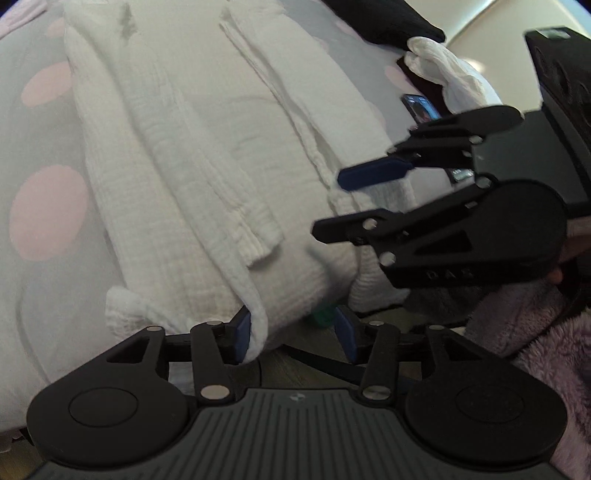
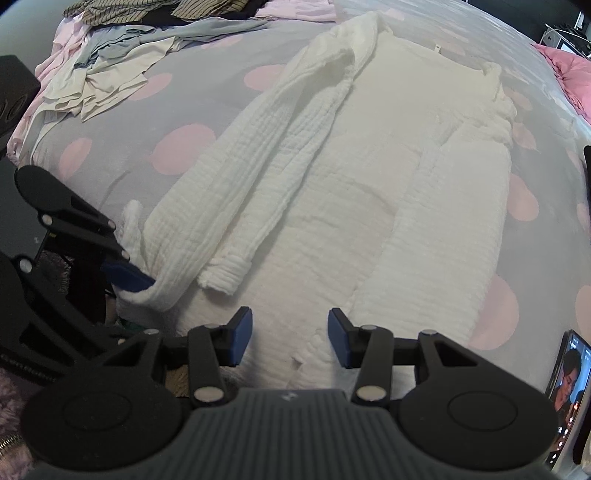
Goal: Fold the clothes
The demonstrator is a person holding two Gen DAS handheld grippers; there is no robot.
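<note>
A white crinkled long-sleeved garment (image 2: 332, 192) lies flat on the grey bedcover with pink dots (image 2: 155, 110), both sleeves folded in over its body. My left gripper (image 1: 293, 332) is open at the garment's near left hem corner (image 1: 255, 325); the hem edge rests against its left pad (image 1: 242, 332). My right gripper (image 2: 290, 339) is open just above the middle of the near hem, with nothing between its pads. In the left wrist view the right gripper (image 1: 328, 203) hovers over the garment's right side. The left gripper's blue pad (image 2: 127, 277) touches the corner in the right wrist view.
A heap of unfolded clothes (image 2: 110, 74) lies at the bed's far left. A lit phone (image 2: 569, 376) rests on the bed to the right, and a pink blanket (image 2: 569, 66) lies beyond it. A black garment (image 1: 388, 18) and crumpled white cloth (image 1: 450, 74) sit nearby. A fluffy purple sleeve (image 1: 535, 332) is close.
</note>
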